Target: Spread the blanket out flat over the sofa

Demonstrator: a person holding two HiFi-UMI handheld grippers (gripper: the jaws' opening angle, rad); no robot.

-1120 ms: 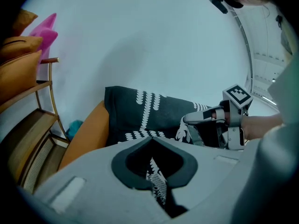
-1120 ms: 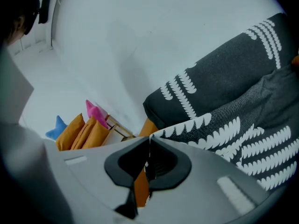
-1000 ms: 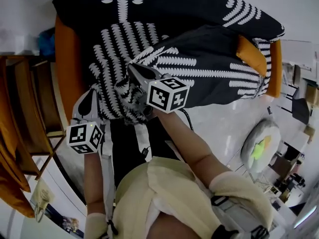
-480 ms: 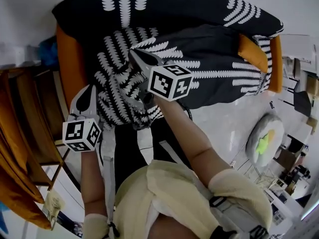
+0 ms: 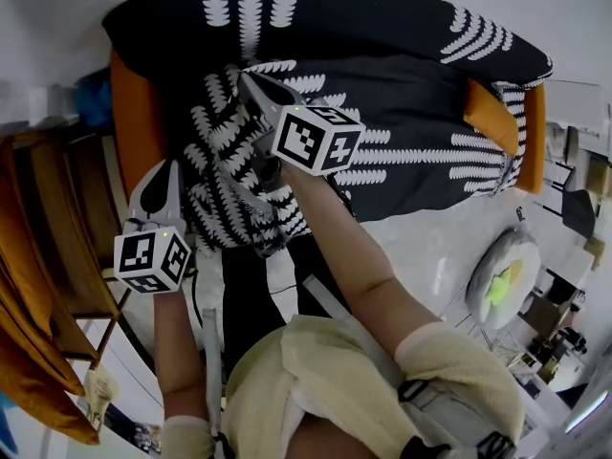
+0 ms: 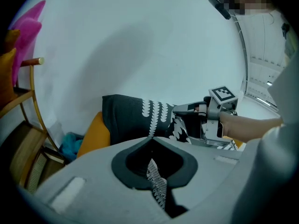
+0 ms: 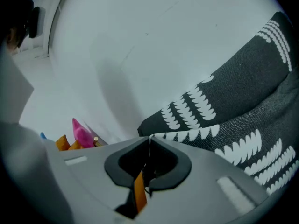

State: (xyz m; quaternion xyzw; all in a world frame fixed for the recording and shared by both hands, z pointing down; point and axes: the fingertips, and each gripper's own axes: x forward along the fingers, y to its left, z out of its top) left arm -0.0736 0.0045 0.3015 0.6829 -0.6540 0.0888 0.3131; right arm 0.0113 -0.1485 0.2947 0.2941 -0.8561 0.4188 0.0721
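A black blanket with white leaf stripes lies over the orange sofa, bunched and folded at the left. My right gripper is over that bunch, near the sofa's back, shut on the blanket's edge; dark cloth and an orange strip show between its jaws. My left gripper is lower left, at the sofa's front corner, shut on another part of the blanket; a patterned strip sits in its closed jaws. In the left gripper view the right gripper shows ahead, above the blanket.
A wooden rack with orange cloth stands left of the sofa. A blue bundle lies behind the sofa's left arm. An orange cushion pokes out at the right. A round pad lies on the white floor.
Both grippers have moved toward the sofa's back, the right one further, drawing the bunched blanket with them. The fold over the seat has opened wider to the right.
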